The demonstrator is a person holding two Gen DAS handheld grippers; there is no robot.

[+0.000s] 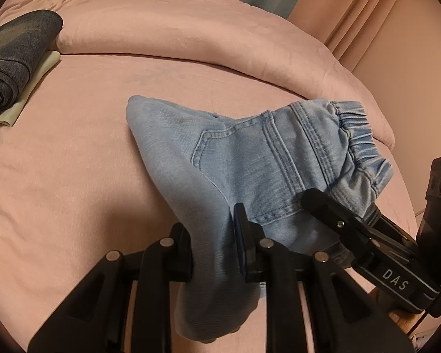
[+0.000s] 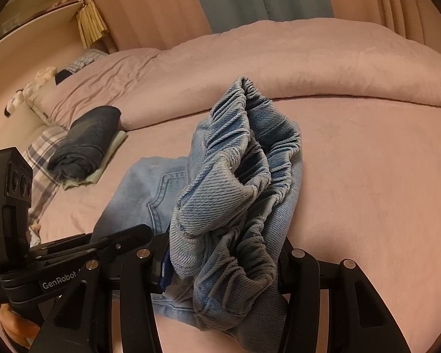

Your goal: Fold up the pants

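Light blue denim pants (image 1: 250, 153) with an elastic waistband lie partly folded on the pink bed. My left gripper (image 1: 213, 253) is shut on a fold of the denim near the seat and back pocket. My right gripper (image 2: 223, 267) is shut on the bunched elastic waistband (image 2: 244, 158), which rises in front of its camera. In the left wrist view the right gripper (image 1: 332, 209) reaches in from the right onto the waistband side. In the right wrist view the left gripper's body (image 2: 73, 253) sits at the lower left, close beside mine.
A folded dark denim garment (image 1: 17, 58) lies on a pale cloth (image 1: 29, 91) at the far left of the bed; it also shows in the right wrist view (image 2: 85, 144). A rolled pink duvet (image 1: 191, 29) runs across the back. Plaid pillows (image 2: 41, 158) sit at left.
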